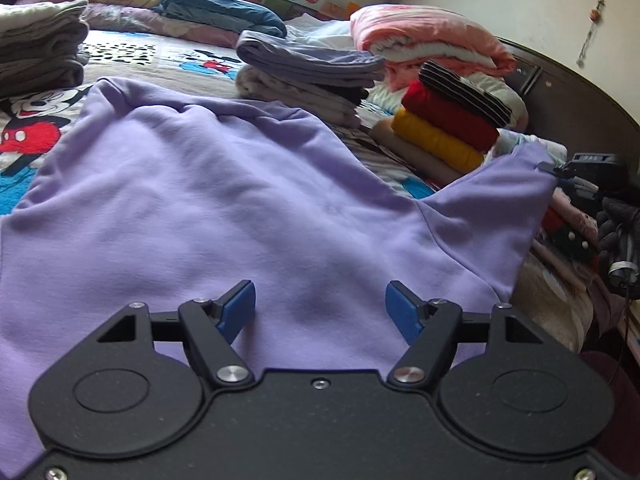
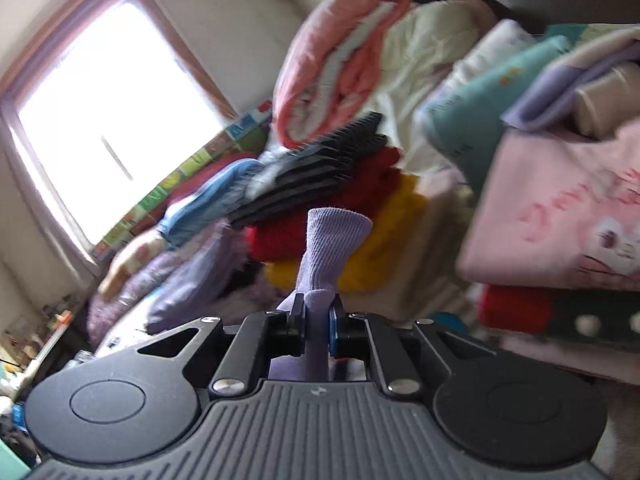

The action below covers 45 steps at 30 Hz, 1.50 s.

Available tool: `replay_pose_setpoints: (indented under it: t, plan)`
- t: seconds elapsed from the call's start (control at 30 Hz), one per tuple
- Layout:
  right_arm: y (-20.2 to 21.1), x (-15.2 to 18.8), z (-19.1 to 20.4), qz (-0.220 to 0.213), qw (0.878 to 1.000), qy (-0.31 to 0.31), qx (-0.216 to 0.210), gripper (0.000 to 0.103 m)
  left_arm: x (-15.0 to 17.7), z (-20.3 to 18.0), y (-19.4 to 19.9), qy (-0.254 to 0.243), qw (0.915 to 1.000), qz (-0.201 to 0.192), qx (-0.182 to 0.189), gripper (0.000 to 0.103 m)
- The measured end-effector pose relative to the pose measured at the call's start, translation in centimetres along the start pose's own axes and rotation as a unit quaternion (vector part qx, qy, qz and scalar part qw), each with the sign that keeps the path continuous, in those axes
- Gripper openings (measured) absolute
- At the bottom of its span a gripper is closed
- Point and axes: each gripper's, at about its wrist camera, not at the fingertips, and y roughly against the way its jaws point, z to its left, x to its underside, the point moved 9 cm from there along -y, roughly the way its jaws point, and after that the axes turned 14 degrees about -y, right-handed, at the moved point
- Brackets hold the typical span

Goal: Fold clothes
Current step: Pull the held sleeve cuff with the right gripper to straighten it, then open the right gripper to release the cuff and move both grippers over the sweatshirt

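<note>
A lilac sweatshirt [image 1: 192,200] lies spread on the bed's cartoon-print sheet [image 1: 36,120], body mostly flat, w/ one sleeve [image 1: 500,208] lifted off to the sweatshirt's right. The right gripper [image 2: 316,312] is clenched on that sleeve's ribbed cuff [image 2: 334,236] — the cuff sticks up past the pinched pads, and in the left wrist view the sleeve end hangs from the gripper above the bed. The left gripper [image 1: 320,312] hovers over the sweatshirt's near part, jaws spread wide, nothing between the blue pads [image 1: 236,312].

Judging by this, the step in hand is a sleeve fold: the cuff is held up, ready to be carried across the body. Next move likely calls for swinging the cuff inward over the sweatshirt's chest and laying it flat, while the left gripper pins or steadies the body so it doesn't drag — the fabric looks soft and prone to bunching.

Beyond the sweatshirt sit folded stacks: grey-lilac pile [image 1: 308,76], a red-yellow pile [image 1: 444,132].
</note>
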Motion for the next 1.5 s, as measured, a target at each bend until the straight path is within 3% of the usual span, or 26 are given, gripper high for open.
replay_pose_setpoints:
  t: [0.43, 0.53, 0.7, 0.77, 0.83, 1.03, 1.13, 1.17, 1.27, 1.33, 1.43, 1.5]
  plan:
    - [-4.5, 2.9, -8.6, 0.039, 0.997, -0.026, 0.056, 0.012, 0.1, 0.0, -1.0, -0.005, 0.9999, 0.008, 0.009, 0.071]
    - [-5.7, 3.7, -9.9, 0.047, 0.994, -0.003, 0.101, 0.021, 0.1, -0.1, -1.1, -0.005, 0.9999, 0.009, 0.013, 0.071]
    - [-5.2, 3.4, -9.0, 0.028, 0.992, 0.02, 0.118, 0.042, 0.0, -0.1, -1.0, -0.004, 0.9999, 0.008, 0.015, 0.071]
    - [-4.3, 3.6, -7.3, 0.018, 0.989, 0.071, 0.132, 0.053, 0.0, -0.2, -0.8, -0.004, 0.9999, 0.007, 0.014, 0.071]
    - [-2.9, 4.1, -5.5, 0.001, 0.983, 0.118, 0.14, 0.058, -0.2, -0.6, -0.4, -0.012, 0.9998, 0.003, 0.017, 0.071]
    - [-3.1, 12.1, -1.5, 0.067, 0.968, 0.222, 0.095, 0.058, -0.7, -3.1, 0.4, -0.071, 0.9969, -0.02, 0.029, 0.071]
    - [-3.1, 16.1, 0.4, 0.1, 0.954, 0.273, 0.072, 0.059, -0.2, -4.6, 0.1, -0.098, 0.9945, -0.015, 0.035, 0.071]
    - [-3.1, 17.5, 1.0, 0.111, 0.948, 0.29, 0.064, 0.066, -0.1, -5.0, 0.1, -0.109, 0.9933, -0.014, 0.036, 0.071]
    - [-2.9, 21.3, 2.8, 0.142, 0.93, 0.336, 0.042, 0.069, 0.3, -6.4, 0.2, -0.139, 0.989, -0.016, 0.047, 0.071]
    - [-2.0, 21.2, 3.1, 0.138, 0.934, 0.328, 0.036, 0.069, 0.4, -7.0, 0.3, -0.15, 0.9871, -0.018, 0.052, 0.071]
    - [-0.7, 21.5, 3.2, 0.142, 0.928, 0.344, 0.02, 0.069, 0.5, -7.2, 0.2, -0.153, 0.9865, -0.019, 0.056, 0.071]
    - [0.0, 20.6, 3.5, 0.132, 0.935, 0.329, 0.009, 0.069, 0.5, -7.2, 0.0, -0.152, 0.9866, -0.018, 0.056, 0.071]
